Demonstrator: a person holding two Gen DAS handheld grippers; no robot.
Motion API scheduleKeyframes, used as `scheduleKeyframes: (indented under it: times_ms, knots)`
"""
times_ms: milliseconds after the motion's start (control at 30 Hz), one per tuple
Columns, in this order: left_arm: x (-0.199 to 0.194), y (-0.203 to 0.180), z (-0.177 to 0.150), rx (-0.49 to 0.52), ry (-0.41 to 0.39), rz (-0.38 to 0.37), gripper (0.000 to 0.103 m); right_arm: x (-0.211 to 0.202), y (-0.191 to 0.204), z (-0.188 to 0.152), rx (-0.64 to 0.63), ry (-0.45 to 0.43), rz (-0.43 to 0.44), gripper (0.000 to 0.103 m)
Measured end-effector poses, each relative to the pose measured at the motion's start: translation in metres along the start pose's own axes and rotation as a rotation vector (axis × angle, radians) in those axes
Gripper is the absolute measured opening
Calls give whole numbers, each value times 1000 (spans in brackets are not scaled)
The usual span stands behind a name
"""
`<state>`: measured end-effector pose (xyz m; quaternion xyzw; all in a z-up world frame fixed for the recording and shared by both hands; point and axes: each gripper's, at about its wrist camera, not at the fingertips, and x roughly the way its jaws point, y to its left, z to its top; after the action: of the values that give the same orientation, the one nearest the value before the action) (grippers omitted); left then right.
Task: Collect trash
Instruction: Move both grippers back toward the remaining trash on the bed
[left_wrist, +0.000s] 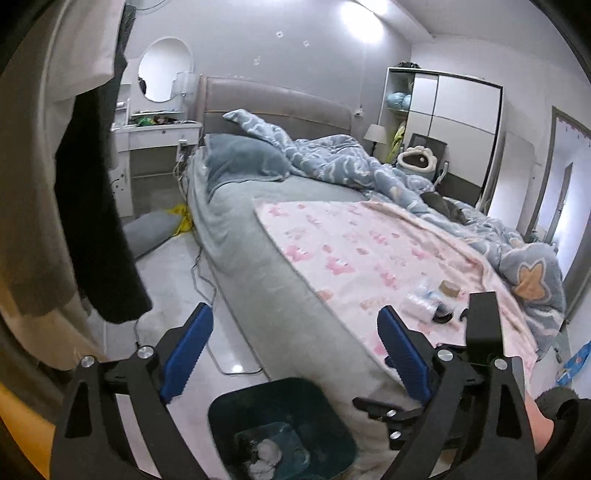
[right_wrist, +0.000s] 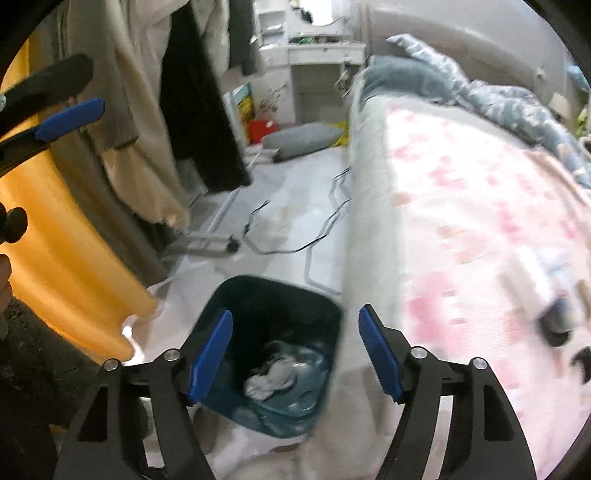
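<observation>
A dark teal trash bin stands on the floor against the bed's side, with crumpled white paper and clear plastic inside. My left gripper is open and empty above it. My right gripper is open and empty, right over the bin; white paper shows inside. On the pink blanket lie a crumpled clear plastic wrapper, a small brown tape roll and a dark round object. The left gripper also shows at the right wrist view's left edge.
A bed with a rumpled blue duvet fills the right. Clothes hang on the left. Black cables trail over the white floor. A grey pillow lies on the floor near a white dresser. A yellow surface stands at the left.
</observation>
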<state>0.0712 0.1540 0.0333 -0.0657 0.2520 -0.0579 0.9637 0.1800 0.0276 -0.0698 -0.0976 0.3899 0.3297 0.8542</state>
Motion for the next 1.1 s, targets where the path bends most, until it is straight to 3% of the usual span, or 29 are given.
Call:
scheduleKeyframes:
  times_ms: [267,433,733,933,1100]
  knots:
    - [32,-43,11,101,9,-60,94,-58,-79,-4,173,-157,-161,80]
    - [55,-60,13,109,41,-133,95,-80,-126,-9,257,-201,-280,84]
    - [116,-95,13,215,61,-186,96,-89,-198,-36,467,-201,-411,86]
    - [159,-112,3,259,145,-278,96,-80,-218,-45,526,-189,-440,86]
    - [183,-122,-4,291,192,-312,96,-75,-237,-58,595,-172,-447,86]
